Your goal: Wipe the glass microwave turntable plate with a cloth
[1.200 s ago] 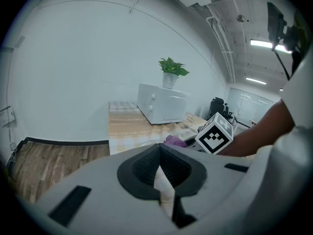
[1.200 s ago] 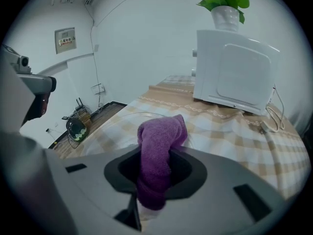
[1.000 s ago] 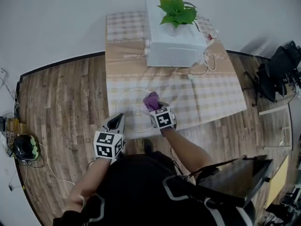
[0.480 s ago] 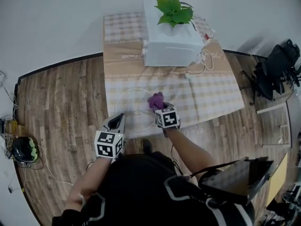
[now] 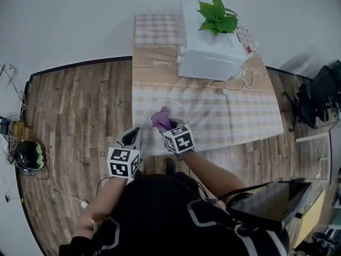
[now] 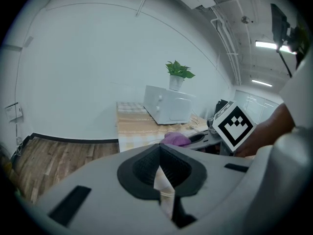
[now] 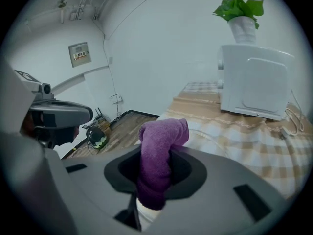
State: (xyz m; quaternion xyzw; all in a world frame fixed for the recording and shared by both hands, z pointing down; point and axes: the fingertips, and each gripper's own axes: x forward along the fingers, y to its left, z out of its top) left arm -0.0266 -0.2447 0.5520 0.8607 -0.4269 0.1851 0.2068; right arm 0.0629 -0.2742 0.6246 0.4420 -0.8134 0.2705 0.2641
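Note:
The clear glass turntable plate (image 5: 180, 112) lies on the checked tablecloth near the table's front edge. A purple cloth (image 5: 160, 119) rests on the plate's middle-left part, and my right gripper (image 5: 167, 127) is shut on it. In the right gripper view the cloth (image 7: 159, 148) sticks up from between the jaws of that gripper (image 7: 155, 173). My left gripper (image 5: 133, 136) hovers by the table's front left corner, just left of the plate, its jaws together with nothing between them (image 6: 160, 169). The left gripper view also catches the cloth (image 6: 176, 139).
A white microwave (image 5: 210, 57) with a potted plant (image 5: 217, 15) on top stands at the table's back, a white cable (image 5: 246, 74) coiled to its right. On the wooden floor lie a round dark object (image 5: 27, 156) at left and a dark chair (image 5: 325, 92) at right.
The right gripper has dragged the purple cloth from the plate's right side toward its middle-left. The left gripper has stayed by the table's corner. The head view shifted a little.

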